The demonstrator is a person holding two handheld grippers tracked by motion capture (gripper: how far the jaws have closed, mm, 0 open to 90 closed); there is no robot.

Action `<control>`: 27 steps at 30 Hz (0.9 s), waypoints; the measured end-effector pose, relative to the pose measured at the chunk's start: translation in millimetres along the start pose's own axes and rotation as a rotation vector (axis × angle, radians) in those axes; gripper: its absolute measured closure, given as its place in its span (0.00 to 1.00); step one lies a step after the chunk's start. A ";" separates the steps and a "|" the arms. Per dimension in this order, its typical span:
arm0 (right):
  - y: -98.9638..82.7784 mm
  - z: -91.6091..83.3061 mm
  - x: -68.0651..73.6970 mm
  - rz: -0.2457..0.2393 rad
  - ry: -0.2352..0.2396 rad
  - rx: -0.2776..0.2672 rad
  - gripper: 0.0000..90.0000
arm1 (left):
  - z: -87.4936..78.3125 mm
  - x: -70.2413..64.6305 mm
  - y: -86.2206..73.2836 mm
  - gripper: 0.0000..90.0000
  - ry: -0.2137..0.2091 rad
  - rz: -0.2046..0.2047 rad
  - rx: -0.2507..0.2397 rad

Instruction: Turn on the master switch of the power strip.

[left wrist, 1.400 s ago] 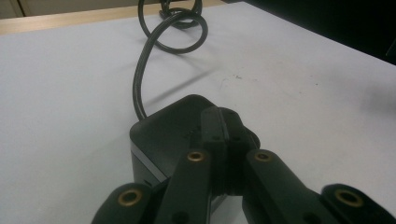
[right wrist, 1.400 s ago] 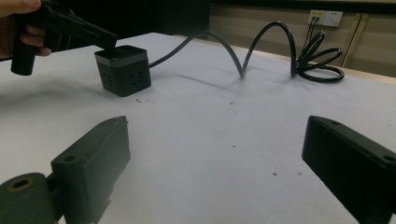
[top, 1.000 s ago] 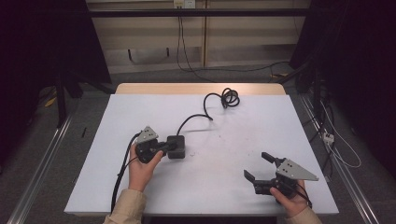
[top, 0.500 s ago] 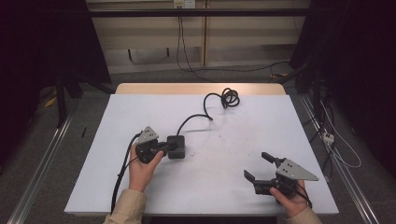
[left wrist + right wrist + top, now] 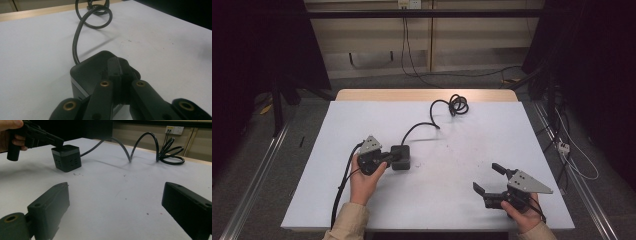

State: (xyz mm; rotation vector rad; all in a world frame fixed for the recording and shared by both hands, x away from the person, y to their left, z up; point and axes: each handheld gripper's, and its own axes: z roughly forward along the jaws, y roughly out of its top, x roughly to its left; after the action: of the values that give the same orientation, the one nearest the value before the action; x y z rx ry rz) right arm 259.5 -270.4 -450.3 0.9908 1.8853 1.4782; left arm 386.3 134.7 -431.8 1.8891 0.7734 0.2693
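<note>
1. Black against the white surface (image 5: 362, 125), the cube socket block (image 5: 401, 157) sits left of centre in the high view, its cable (image 5: 432, 122) arching to a coil near the upper middle of the frame.
2. We see the left tongs (image 5: 393, 156) brought together, their tips resting on the block's top in the left gripper view (image 5: 119, 68); we judge this pins the block so it cannot slide while its cable tugs.
3. The right tongs (image 5: 487, 180) stand wide apart in the lower right of the frame, clasping nothing; we read them as waiting, aimed at the block's socket face.
4. Set against the earlier frames, we find nothing shifted: block, cable loop and both hands lie as they did, the left tongs just as tightly together.
</note>
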 end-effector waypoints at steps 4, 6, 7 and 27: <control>0.0 0.1 0.0 -0.001 0.000 0.000 0.08 | 0.1 -0.3 0.0 1.00 0.002 -0.002 0.000; 0.1 0.2 0.0 -0.003 0.002 0.000 0.08 | 0.1 -0.6 0.0 1.00 0.004 0.002 0.000; 0.1 0.2 -0.1 -0.003 0.001 -0.001 0.08 | 0.1 -0.8 0.0 1.00 0.005 0.003 0.000; 0.2 0.4 0.2 -0.004 0.004 -0.002 0.08 | 0.4 -2.9 0.2 1.00 0.018 0.015 0.002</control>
State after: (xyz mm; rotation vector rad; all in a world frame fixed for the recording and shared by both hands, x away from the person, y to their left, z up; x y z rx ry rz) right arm 259.8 -270.0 -450.2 0.9837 1.8875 1.4808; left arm 384.4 132.5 -431.4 1.8972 0.7719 0.2961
